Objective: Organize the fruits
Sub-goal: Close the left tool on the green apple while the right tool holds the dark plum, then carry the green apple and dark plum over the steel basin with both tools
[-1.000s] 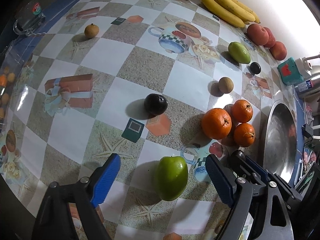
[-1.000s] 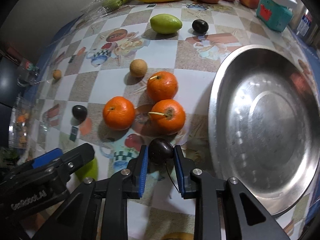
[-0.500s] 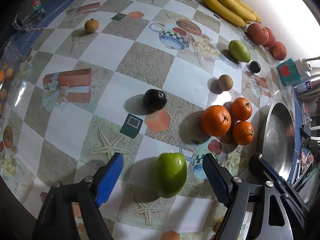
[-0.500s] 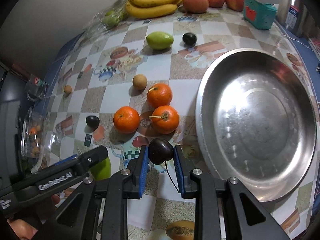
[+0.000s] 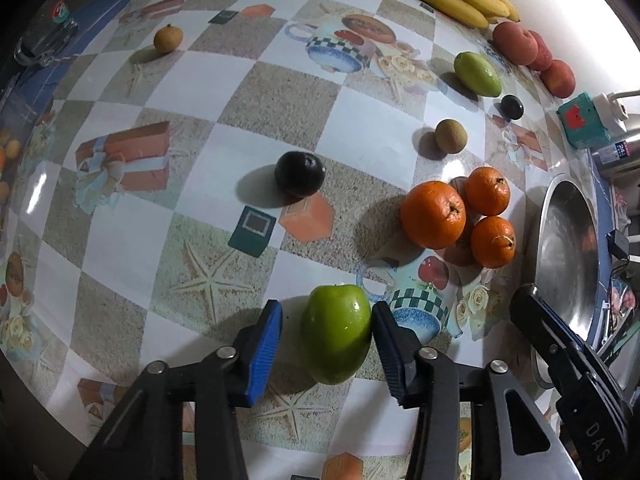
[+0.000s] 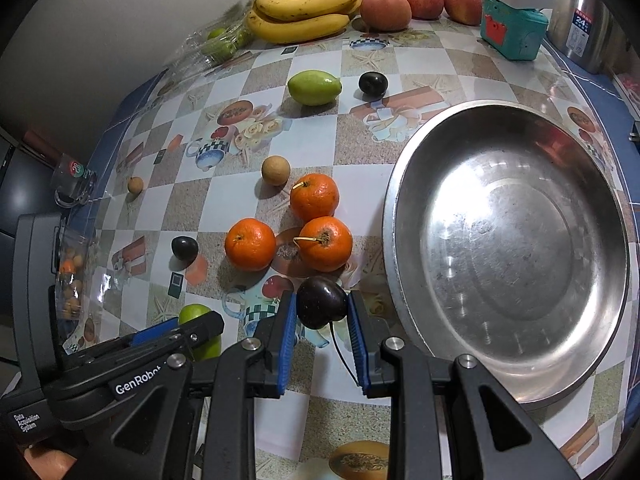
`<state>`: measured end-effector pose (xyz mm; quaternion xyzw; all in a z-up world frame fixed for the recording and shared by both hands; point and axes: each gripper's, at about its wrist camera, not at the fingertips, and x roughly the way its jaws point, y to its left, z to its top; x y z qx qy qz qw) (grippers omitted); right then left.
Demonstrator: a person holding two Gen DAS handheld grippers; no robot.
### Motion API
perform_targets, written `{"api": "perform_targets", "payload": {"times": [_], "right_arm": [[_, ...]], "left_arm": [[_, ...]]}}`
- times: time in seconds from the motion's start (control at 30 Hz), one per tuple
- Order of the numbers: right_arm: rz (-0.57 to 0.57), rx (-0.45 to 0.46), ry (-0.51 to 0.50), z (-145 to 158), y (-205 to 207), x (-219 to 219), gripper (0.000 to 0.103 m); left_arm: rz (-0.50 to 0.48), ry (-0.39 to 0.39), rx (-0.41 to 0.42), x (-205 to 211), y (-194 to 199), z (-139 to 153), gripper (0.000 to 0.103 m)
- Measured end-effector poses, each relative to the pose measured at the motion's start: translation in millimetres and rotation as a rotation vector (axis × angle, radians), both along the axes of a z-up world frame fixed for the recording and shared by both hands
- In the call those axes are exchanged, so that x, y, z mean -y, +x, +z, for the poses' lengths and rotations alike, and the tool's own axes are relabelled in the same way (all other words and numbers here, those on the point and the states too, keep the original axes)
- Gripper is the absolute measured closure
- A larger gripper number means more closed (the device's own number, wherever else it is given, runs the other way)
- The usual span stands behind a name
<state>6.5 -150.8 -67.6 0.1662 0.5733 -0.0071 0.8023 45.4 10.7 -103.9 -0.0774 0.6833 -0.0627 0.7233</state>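
Observation:
A green fruit (image 5: 336, 340) lies on the patterned tablecloth between the blue pads of my left gripper (image 5: 326, 314). Its jaws are closing: the right pad touches the fruit, and a gap remains at the left pad. The right wrist view shows that same gripper (image 6: 176, 332) low on the left, around the green fruit (image 6: 192, 314). My right gripper (image 6: 322, 300) is shut on a dark plum (image 6: 322, 307) with a thin stem, held above the cloth beside the steel basin (image 6: 400, 208). Three oranges (image 6: 250, 244) sit just beyond it.
Bananas (image 6: 304, 12), red apples (image 6: 386, 10), a teal box (image 6: 512, 28) and a steel pot (image 6: 580, 20) line the far wall. A green mango (image 6: 314, 87), two dark plums (image 6: 373, 82), two brown longans (image 6: 276, 170) and a glass cup (image 6: 74, 184) are spread over the cloth.
The left jaws have narrowed from wide apart to close around the green fruit. The right gripper rose a little with the dark plum, then stayed still.

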Motion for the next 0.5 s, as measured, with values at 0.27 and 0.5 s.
{"api": "perform_targets", "payload": {"times": [0.27, 0.5], "right_arm": [[-0.001, 0.001, 0.009, 0.0, -0.3, 0.6, 0.077], [-0.003, 0.003, 0.014, 0.7, -0.9, 0.8, 0.077]], "left_arm": [[-0.001, -0.019, 0.011, -2.5, -3.0, -0.1, 0.064], [0.012, -0.049, 0.038, -5.9, -0.6, 8.8, 0.064]]}}
